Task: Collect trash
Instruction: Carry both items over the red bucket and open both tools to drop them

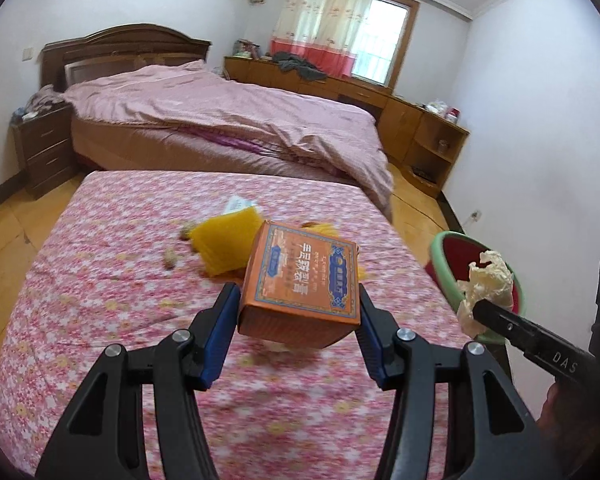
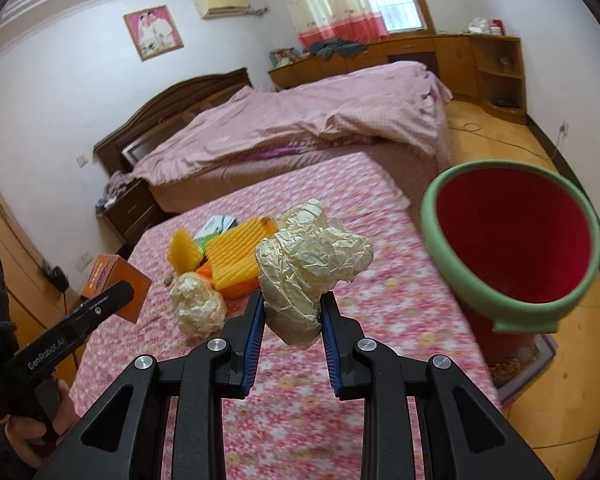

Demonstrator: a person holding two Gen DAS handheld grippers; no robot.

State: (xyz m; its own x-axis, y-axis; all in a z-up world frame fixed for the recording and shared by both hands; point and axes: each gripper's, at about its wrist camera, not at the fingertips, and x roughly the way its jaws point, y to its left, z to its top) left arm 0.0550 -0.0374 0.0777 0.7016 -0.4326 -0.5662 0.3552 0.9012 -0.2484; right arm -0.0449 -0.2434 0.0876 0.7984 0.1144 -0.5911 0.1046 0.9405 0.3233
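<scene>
My left gripper is shut on an orange cardboard box and holds it above the pink floral bed. The box also shows in the right wrist view. My right gripper is shut on a crumpled cream paper ball, held above the bed left of a red bin with a green rim. In the left wrist view the paper hangs in front of the bin. A second paper ball, yellow ribbed trays and a leaflet lie on the bed.
A larger bed with a pink quilt stands behind. A dark nightstand is at its left. Wooden cabinets line the window wall. A cable runs over the wooden floor near the bin.
</scene>
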